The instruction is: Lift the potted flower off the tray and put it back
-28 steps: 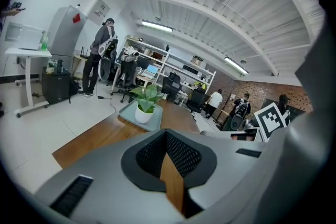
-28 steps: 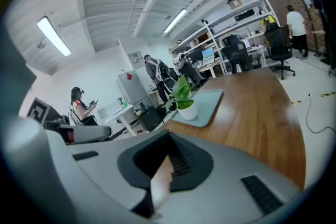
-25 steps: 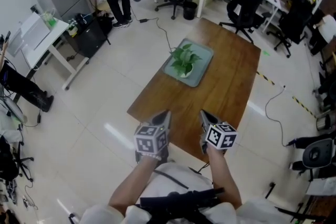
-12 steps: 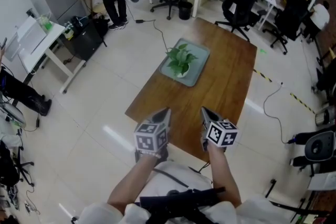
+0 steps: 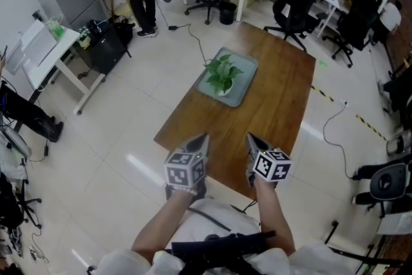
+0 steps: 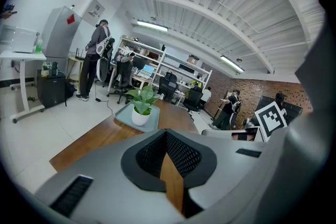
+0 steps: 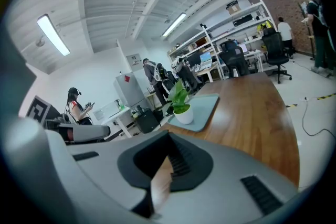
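The potted flower (image 5: 223,73), a green leafy plant in a small white pot, stands upright on a grey-green tray (image 5: 243,91), towards the tray's left half. The tray lies on the far part of a long brown wooden table (image 5: 273,109), near its left edge and turned slightly against the table's line. Both grippers are at the table's near end, well apart from the flower and the tray. The left gripper (image 5: 203,138) points along the table towards the plant with its jaws clenched together on nothing; only a thin strip of tabletop shows through the slot in its own view. The right gripper (image 5: 250,138), just beside it, is likewise pressed closed and empty, with the flower ahead and a little to its left. Each gripper carries a marker cube (image 5: 185,170) above the hand that holds it. Around the table lie a pale tiled floor, black office chairs (image 5: 297,6), a white side desk (image 5: 50,48) and a loose cable (image 5: 335,127).
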### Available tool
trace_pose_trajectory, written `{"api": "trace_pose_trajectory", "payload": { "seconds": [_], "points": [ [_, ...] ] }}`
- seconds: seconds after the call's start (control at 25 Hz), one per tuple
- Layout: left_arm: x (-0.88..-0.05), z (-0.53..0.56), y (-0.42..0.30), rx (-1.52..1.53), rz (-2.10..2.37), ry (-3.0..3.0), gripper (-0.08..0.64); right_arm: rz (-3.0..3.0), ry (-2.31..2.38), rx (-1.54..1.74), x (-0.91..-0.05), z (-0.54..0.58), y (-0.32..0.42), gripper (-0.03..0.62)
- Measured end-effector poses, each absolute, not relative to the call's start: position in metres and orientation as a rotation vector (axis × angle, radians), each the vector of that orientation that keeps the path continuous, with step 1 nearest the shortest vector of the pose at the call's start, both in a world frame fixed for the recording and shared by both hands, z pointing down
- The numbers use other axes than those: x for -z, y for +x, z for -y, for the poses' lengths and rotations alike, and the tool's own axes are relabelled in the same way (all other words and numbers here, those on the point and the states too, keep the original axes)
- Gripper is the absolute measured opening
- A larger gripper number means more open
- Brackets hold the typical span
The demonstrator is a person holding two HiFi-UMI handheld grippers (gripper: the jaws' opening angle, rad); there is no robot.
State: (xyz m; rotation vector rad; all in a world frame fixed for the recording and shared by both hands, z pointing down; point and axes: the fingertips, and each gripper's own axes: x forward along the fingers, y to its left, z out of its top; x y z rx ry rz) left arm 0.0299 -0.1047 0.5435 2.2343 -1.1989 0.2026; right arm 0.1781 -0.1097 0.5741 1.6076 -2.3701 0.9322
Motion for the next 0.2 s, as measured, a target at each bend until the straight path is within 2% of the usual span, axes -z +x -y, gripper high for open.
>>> {"api": "trace_pose_trajectory", "payload": {
  "seconds": [0.2],
  "points": [
    [-0.5457,0.1043,0.0289,-0.204,1.207,2.232,-0.005,2.373,1.601,-0.931,-0.5743,0.1095,0.1772,0.000]
  ]
}}
